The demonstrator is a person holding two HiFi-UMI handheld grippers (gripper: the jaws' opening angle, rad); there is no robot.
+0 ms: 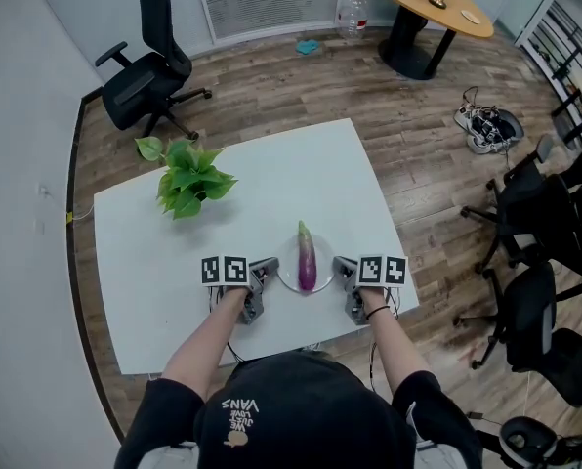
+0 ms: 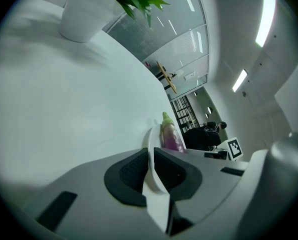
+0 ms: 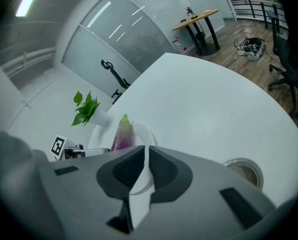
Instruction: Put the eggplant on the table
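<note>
A purple eggplant [image 1: 307, 257] with a green stem lies on a small white plate [image 1: 287, 273] near the front edge of the white table [image 1: 271, 174]. My left gripper [image 1: 269, 268] is shut on the plate's left rim, and my right gripper [image 1: 342, 268] is shut on its right rim. In the left gripper view the plate's rim [image 2: 151, 146] runs between the dark pads [image 2: 131, 173] of the left gripper [image 2: 150, 168], with the eggplant [image 2: 171, 134] just beyond. In the right gripper view the right gripper [image 3: 145, 168] pinches the plate [image 3: 144, 133] the same way, the eggplant [image 3: 121, 133] behind it.
A potted green plant [image 1: 186, 179] stands at the table's back left. A cable grommet [image 3: 244, 171] sits in the tabletop near the right gripper. A black office chair [image 1: 145, 71] stands behind the table, a round wooden table [image 1: 430, 3] further back, more black chairs [image 1: 545, 262] at the right.
</note>
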